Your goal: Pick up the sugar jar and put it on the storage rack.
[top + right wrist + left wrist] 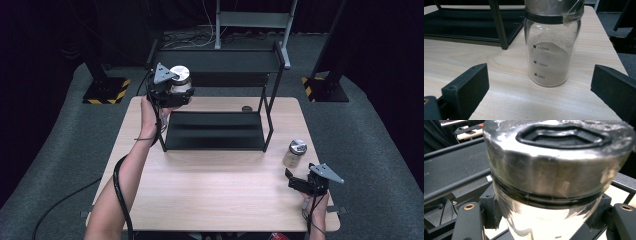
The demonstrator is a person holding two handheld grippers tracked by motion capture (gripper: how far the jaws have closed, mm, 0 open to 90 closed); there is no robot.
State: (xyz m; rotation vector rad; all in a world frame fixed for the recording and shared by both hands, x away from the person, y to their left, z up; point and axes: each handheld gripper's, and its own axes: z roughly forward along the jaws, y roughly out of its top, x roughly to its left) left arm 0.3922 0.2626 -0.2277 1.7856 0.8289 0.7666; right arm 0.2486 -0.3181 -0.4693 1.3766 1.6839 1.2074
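The left gripper (176, 95) is clamped on a glass jar with a silver lid (180, 80), held up in the air at the far left corner of the wooden surface (210, 190), beside the upper tier of a black two-tier shelf rack (217, 131). In the left gripper view the jar (554, 182) sits upright between the two black jaws, which press against the glass just below the dark band under the lid; the lid's top has a black recessed ring. The upper shelf of the rack (454, 170) lies just behind the jar at about the height of its lid. The right gripper (300, 181) hovers low over the near right part of the surface with its jaws spread wide and holding nothing. It points at a second jar (295, 153), which stands upright on the surface just beyond the jaws, to the right of the rack and apart from it. In the right gripper view this second jar (551, 57) shows printed volume marks and a light brown powder in its lower part, and neither jaw touches the glass.
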